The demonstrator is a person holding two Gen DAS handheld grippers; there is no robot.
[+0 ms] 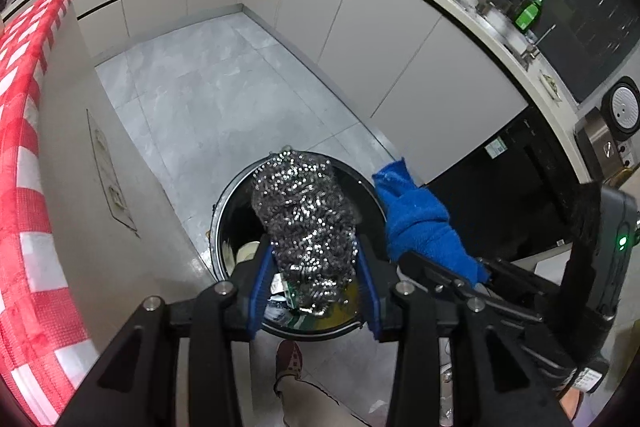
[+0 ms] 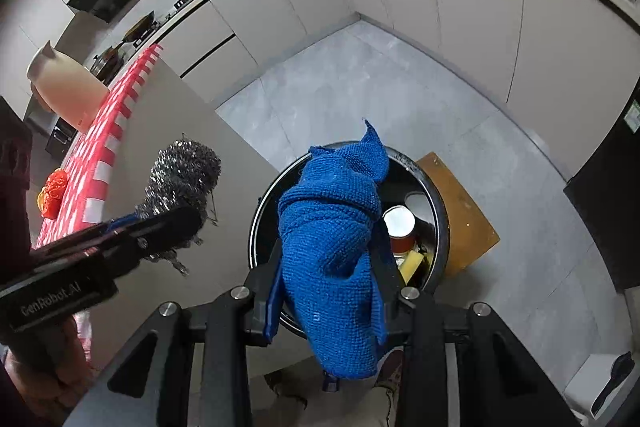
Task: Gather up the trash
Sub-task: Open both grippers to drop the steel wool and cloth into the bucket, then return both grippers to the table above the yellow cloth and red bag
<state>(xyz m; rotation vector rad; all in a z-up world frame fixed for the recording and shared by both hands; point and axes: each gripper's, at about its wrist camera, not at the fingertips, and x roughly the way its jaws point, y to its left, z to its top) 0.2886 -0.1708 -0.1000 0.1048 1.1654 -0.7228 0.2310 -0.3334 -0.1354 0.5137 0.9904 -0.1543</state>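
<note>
Left wrist view: a steel scourer (image 1: 306, 223) is pinched in the left claw (image 1: 314, 291) directly above the open trash bin (image 1: 240, 195), placed for dropping. Beside it, a blue cloth (image 2: 332, 251) is clamped in the right claw (image 2: 330, 303) over that bin.

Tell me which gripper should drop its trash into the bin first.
Probably left. The left gripper holds the steel wool right above the open bin. The right gripper holds the blue cloth over the bin too, but nearer its rim.
</note>
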